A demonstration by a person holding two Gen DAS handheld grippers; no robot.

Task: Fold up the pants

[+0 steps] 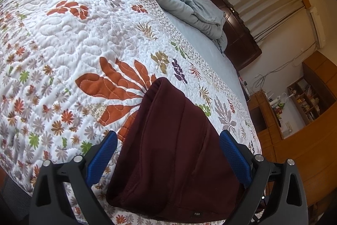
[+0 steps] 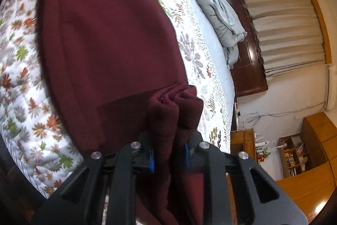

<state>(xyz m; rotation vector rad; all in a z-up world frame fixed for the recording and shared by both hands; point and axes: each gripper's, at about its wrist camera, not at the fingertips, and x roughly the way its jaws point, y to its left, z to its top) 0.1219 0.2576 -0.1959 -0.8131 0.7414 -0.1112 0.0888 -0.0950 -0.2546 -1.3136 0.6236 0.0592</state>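
Right tongs bringing a pinched bunch of the pants down onto the bed for a fold

The maroon pants [image 2: 109,35] are lying along the floral quilt [image 2: 19,81] on the bed, near its edge, while the right tongs [image 2: 168,158] are gripping a thick bunch of the fabric between narrow jaws. The left tongs [image 1: 168,159] are standing wide with cloth between the pads, not pressing it. Judging from this, the bunch should be laid edge to edge on the flat part, without dragging the layer beneath, before letting go
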